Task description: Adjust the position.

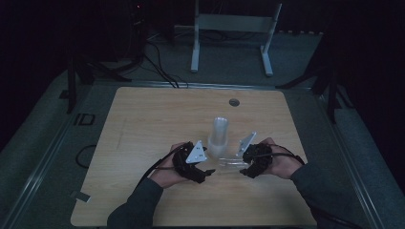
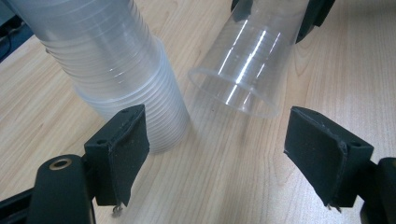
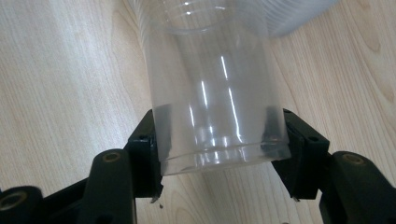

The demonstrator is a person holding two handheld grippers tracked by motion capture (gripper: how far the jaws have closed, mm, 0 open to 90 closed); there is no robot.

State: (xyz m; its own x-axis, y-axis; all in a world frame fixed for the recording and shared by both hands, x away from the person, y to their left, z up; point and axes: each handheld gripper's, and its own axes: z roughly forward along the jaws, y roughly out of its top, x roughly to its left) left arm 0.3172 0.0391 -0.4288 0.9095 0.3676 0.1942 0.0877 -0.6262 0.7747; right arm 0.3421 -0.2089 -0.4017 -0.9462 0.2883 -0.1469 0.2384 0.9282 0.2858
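Note:
A single clear plastic cup (image 3: pixel 210 84) lies on its side just above the wooden table (image 1: pixel 143 124), and my right gripper (image 3: pixel 217 149) is shut on its base end. The cup's open rim (image 2: pixel 233 93) points toward my left gripper (image 2: pixel 233 149), which is open, its pads standing wide just short of the rim with nothing between them. A tall stack of clear cups (image 2: pixel 116 70) stands mouth down close beside the left jaw. From above, the stack (image 1: pixel 219 136) rises just behind the two grippers, the left gripper (image 1: pixel 206 172) and the right gripper (image 1: pixel 244 167) facing each other across the lying cup (image 1: pixel 232 164).
A round grommet (image 1: pixel 233 102) sits near the table's far edge. Beyond the table, a white stand (image 1: pixel 231 28) and dark cables (image 1: pixel 162 67) are on the grey floor. A cable (image 1: pixel 86 155) loops off the table's left side.

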